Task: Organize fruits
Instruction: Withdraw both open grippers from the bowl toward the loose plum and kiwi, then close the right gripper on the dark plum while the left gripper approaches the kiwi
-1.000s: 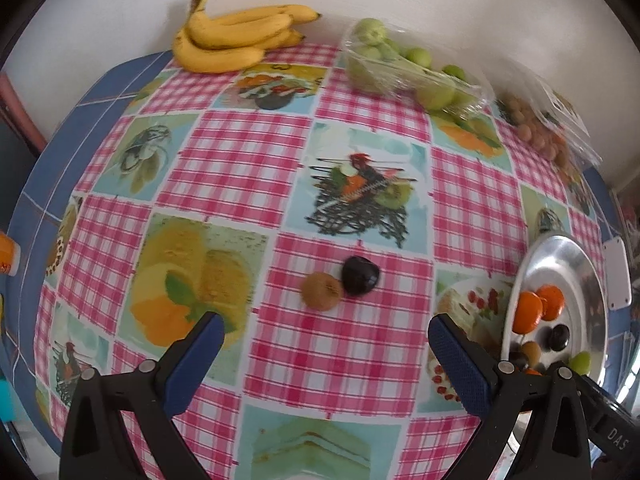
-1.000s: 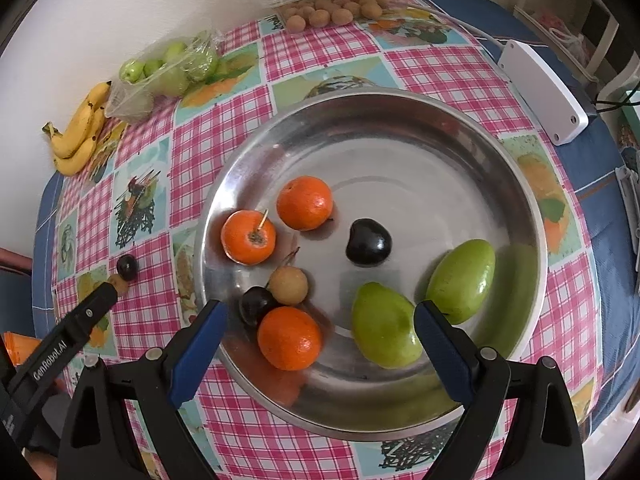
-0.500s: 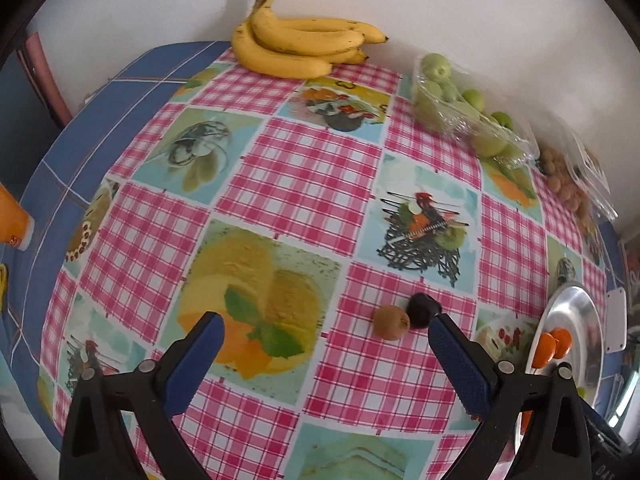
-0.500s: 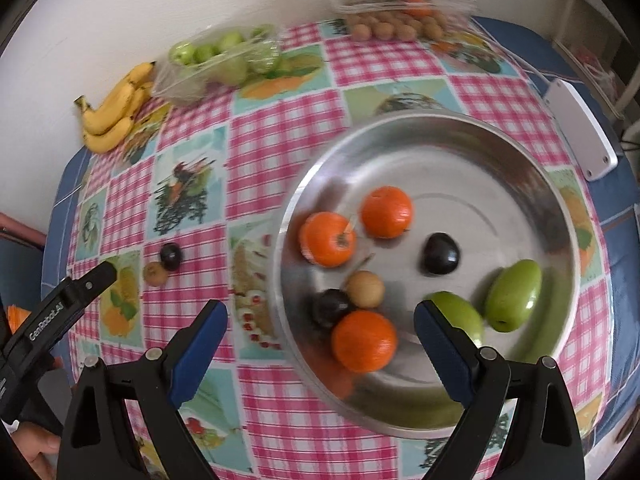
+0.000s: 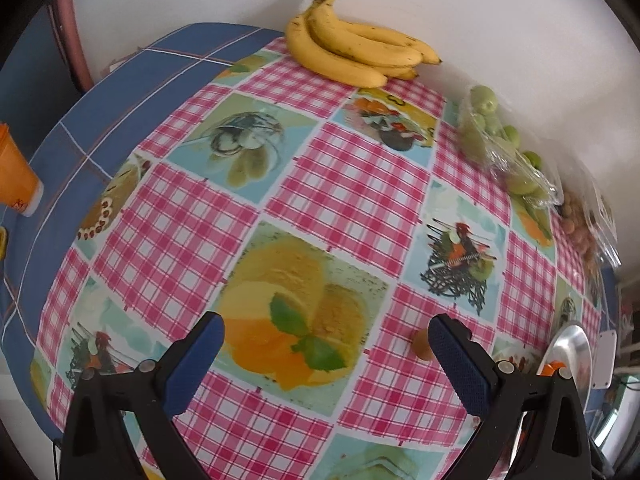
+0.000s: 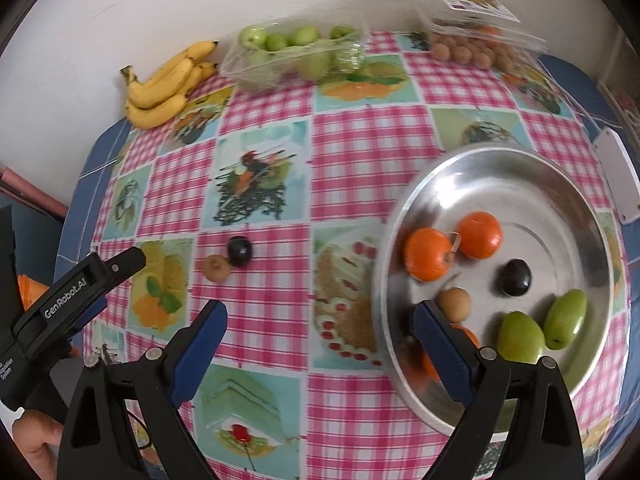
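My left gripper hangs open over the checked tablecloth with nothing between its fingers. A brown round fruit peeks out behind its right finger. My right gripper is open too, over the cloth just left of the steel bowl. In the bowl lie oranges, a dark plum, a brown fruit and two green fruits. On the cloth a dark plum touches a brown fruit, ahead of the right gripper's left finger.
By the wall are a bunch of bananas, a bag of green fruits and a clear box of small brown fruits. A white power strip lies right of the bowl. An orange cup stands at the far left.
Both grippers moved left across the table. The right one left the bowl and is now over the cloth. In the left view the two loose fruits slid from the centre to behind the right finger.
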Tool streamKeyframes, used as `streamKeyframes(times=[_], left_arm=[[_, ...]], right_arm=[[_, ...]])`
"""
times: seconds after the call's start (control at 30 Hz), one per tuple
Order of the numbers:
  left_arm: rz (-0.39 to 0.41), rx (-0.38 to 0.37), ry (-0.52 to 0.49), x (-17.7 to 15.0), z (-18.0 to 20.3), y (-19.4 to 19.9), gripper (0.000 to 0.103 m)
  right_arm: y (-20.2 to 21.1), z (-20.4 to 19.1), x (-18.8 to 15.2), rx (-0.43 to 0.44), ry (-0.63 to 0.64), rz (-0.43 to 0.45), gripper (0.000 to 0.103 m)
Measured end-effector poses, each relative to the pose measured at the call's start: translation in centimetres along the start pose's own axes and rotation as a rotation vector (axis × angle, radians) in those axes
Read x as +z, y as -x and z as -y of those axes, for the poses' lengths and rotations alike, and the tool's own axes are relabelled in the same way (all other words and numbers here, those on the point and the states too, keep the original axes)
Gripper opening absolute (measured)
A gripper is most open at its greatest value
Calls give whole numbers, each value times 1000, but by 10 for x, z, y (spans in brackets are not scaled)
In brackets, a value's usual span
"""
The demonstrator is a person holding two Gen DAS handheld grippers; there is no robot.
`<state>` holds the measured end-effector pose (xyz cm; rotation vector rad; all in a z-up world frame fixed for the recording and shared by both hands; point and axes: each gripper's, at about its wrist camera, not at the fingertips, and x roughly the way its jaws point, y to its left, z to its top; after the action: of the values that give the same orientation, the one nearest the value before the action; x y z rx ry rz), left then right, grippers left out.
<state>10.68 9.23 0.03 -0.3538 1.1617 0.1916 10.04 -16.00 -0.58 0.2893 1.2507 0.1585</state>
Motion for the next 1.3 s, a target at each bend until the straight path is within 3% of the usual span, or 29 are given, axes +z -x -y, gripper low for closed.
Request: streamKeyframes(times=[0.17, 0.57, 0.87, 1.0, 1.17, 1.3], left_arm=[[-16, 6, -5, 0, 0, -6, 103], [-31, 21, 7, 6, -4, -22, 103], [-29, 32, -14, 8, 1, -29, 103], [-20, 22, -29, 9, 4, -31, 103], [-33, 28, -48, 9, 6, -36, 103], [-60, 2, -25, 10, 3, -42, 103]], right_arm=[[-9, -14, 2, 32, 26, -3, 95], [-37, -32, 8, -5, 73, 15, 95], [-49, -27, 11, 54, -4, 19, 94], [-52, -29, 15, 63, 1, 22, 81], [-62, -37, 18, 45, 25, 9, 77], [-70, -40, 21, 36, 24, 4, 62]])
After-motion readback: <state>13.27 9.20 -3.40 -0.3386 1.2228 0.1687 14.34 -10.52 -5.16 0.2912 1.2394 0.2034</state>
